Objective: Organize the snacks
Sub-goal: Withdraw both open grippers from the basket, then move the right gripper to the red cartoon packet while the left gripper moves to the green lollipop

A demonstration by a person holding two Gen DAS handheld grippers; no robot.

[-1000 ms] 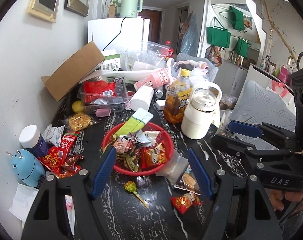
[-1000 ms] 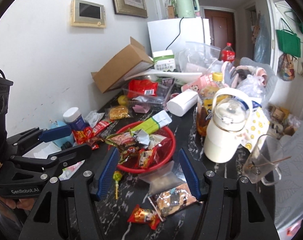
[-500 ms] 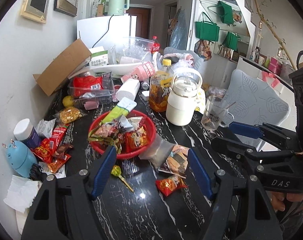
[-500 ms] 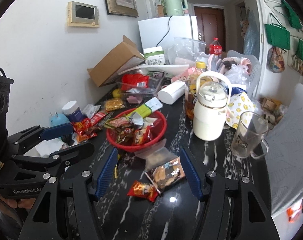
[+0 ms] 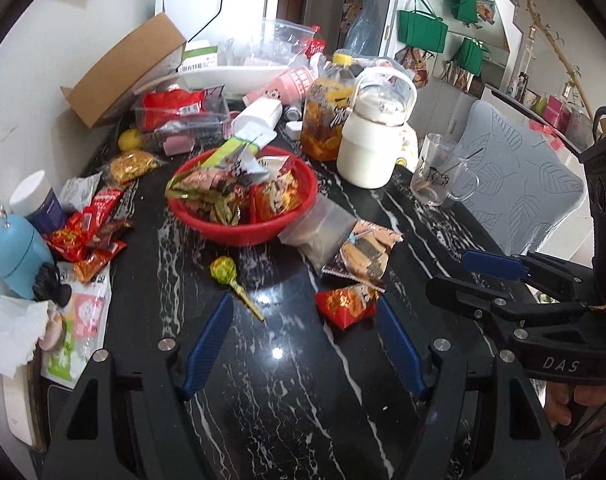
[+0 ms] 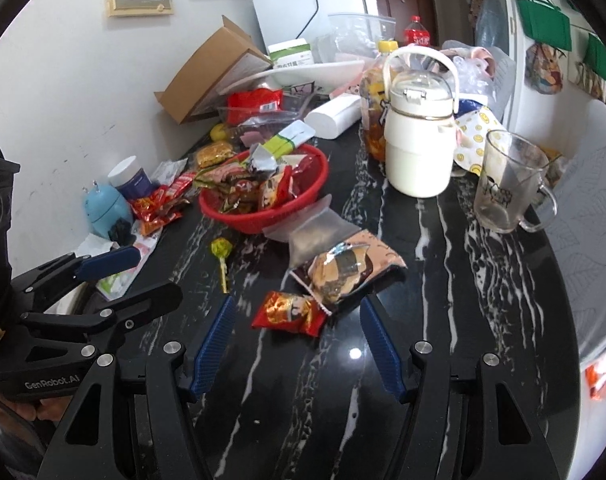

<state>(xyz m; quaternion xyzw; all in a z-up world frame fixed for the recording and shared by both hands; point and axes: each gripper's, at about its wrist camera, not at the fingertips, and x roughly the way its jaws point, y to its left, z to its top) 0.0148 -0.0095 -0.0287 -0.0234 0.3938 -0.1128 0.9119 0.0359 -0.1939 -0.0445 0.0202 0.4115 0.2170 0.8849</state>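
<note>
red packet: lying flat on the dark table, just ahead of the right gripper and between the lines of its spread blue fingers; nothing is touching it; in the left view the red packet is sitting ahead and to the right of the left gripper, close to its right finger
neighbours: a brown-and-pink pack is overlapping the packet's far corner; a clear pouch is lying beyond that, against the basket; a lollipop is resting ahead-left of the right gripper
basket: standing further ahead, already heaped with wrappers; probably where the loose snacks are going
right gripper: jaws standing apart, gripping nothing
left gripper: likewise released and empty; lollipop stick ending just ahead of its left finger
doing it well: I would be bringing the right fingers low, straddling the packet's near edge; closing on the crimped end, not the puffed middle; lifting clear of the overlapping pack so it is not dragging along
risk: foil sliding on the glossy stone; pinch it firmly
</note>
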